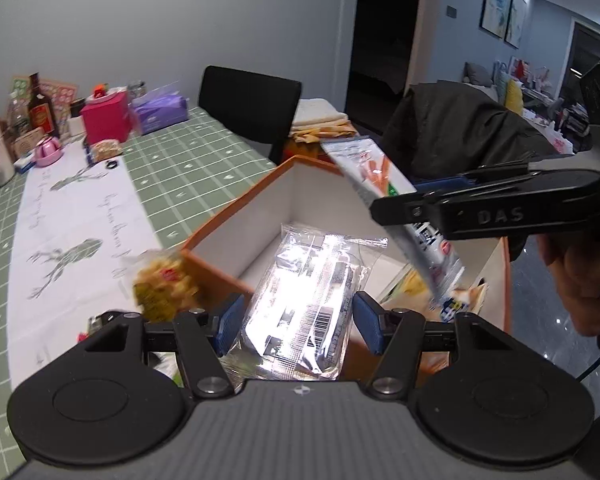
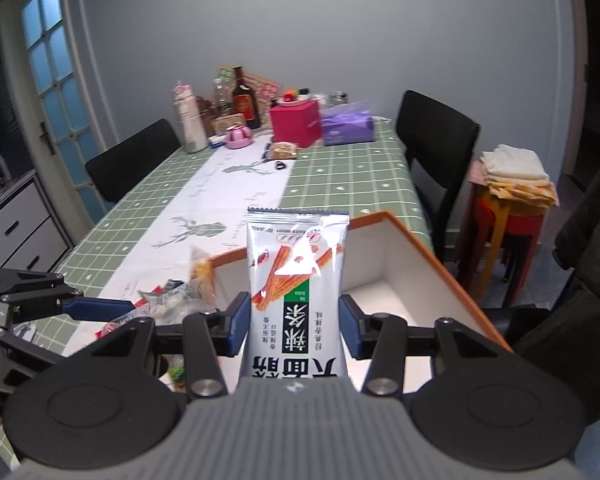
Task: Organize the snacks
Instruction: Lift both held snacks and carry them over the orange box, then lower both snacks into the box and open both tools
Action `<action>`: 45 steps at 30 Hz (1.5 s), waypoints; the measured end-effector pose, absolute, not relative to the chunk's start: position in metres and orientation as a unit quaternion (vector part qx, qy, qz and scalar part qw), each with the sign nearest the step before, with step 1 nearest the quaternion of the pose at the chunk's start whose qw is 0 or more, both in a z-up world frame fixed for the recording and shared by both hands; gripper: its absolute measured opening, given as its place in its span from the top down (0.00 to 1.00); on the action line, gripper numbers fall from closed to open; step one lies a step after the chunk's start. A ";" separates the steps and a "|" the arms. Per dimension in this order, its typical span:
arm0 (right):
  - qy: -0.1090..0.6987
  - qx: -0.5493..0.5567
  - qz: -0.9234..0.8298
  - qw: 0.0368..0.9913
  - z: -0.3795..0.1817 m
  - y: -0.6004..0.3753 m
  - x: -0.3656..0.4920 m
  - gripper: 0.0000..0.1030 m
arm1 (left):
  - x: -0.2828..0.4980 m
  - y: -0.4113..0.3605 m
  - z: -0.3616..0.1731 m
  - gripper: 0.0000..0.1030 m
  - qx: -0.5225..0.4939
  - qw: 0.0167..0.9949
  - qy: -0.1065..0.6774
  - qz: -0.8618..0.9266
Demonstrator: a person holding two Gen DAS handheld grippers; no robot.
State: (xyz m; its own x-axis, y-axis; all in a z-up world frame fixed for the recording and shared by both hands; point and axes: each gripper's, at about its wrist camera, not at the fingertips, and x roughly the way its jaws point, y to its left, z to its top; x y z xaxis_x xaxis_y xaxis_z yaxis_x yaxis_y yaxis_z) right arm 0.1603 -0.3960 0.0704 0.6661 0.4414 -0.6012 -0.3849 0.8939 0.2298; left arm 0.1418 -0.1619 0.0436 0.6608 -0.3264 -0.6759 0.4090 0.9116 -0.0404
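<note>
Holding a clear, crinkly plastic-wrapped snack pack [image 1: 300, 300] between the blue pads of the left hand-held gripper [image 1: 296, 322], just above the near edge of the orange-walled, white-lined cardboard box [image 1: 236, 208]; jaws look closed lightly on the pack's two long sides, though contact on the right pad is hard to confirm through the glare. Likely light, with slick film that slides under a weak pinch; best taken across the firm middle, not by the thin sealed ends. Gripping, in the right hand-held gripper [image 2: 294, 326], a tall white foil pouch printed with orange sticks and a green panel [image 2: 296, 280], clamped at its lower half and standing upright over the box's near side. Probably light and soft, contents likely brittle, so no hard squeeze; the flat mid-body gives the surest hold. Resting against the box's left outer wall, a blurred yellow snack bag [image 1: 162, 286], with more loose wrappers [image 2: 160, 304] on the green checked worktop [image 2: 340, 176] beside it. Further beyond the box: a pink square carton [image 2: 296, 124] and a purple tissue pack [image 2: 348, 126] at the worktop's far end.
</note>
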 end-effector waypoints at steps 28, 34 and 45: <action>0.441 -0.010 0.195 0.876 0.009 -0.417 0.218 0.56 | 0.201 -0.258 -0.002 0.35 0.152 0.870 0.451 -0.131; 0.452 -0.025 0.199 0.869 -0.001 -0.410 0.226 0.56 | 0.208 -0.261 -0.013 0.35 0.157 0.863 0.463 -0.128; 0.465 -0.027 0.194 0.863 -0.013 -0.409 0.239 0.55 | 0.214 -0.265 -0.023 0.35 0.154 0.858 0.474 -0.126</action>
